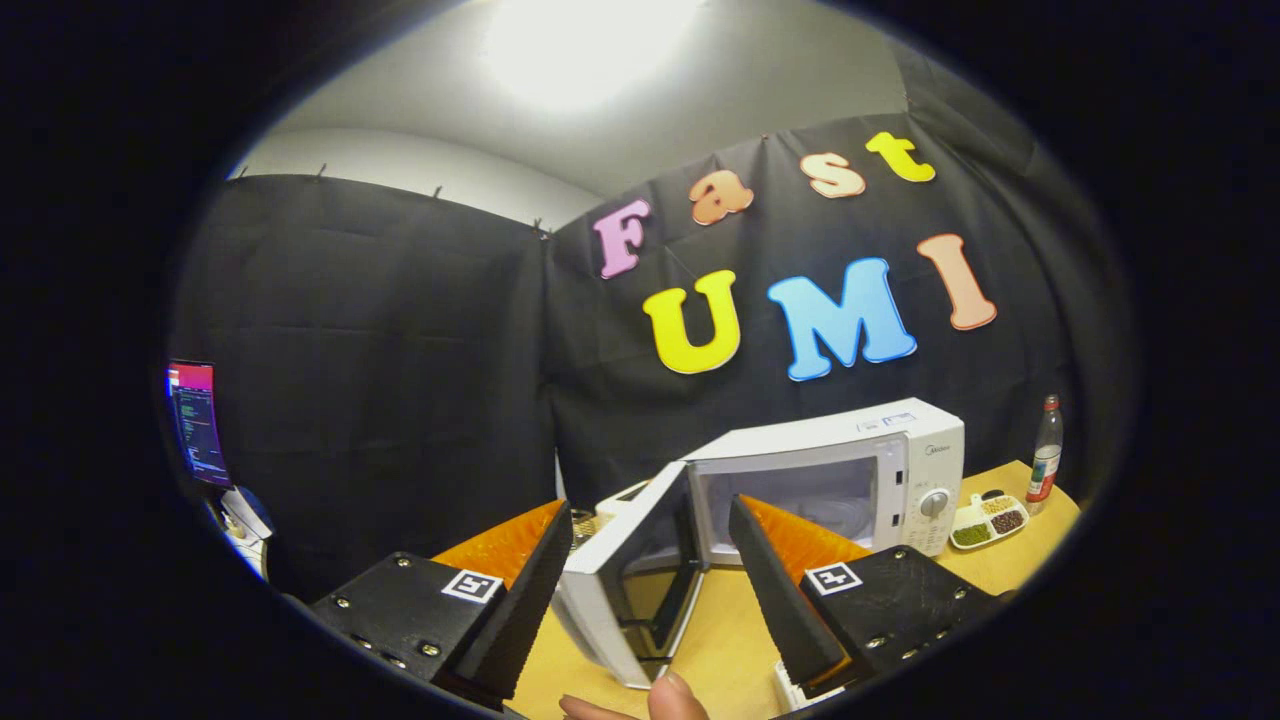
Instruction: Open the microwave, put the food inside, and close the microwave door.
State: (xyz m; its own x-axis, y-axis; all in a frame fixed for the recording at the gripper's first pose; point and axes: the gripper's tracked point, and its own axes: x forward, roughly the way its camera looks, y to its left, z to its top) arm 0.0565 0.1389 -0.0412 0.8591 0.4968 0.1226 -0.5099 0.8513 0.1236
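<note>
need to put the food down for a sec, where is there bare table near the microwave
Bare wood lies on the table between the open gripper fingers, in front of the microwave, bordered by its swung-open door. To the microwave's right it is crowded: a divided dish and a bottle. A fingertip shows below.

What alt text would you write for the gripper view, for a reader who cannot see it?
A white microwave stands on a wooden table with its door swung open between the open gripper's fingers, which hold nothing. A divided snack dish and a bottle stand beside it.
</note>
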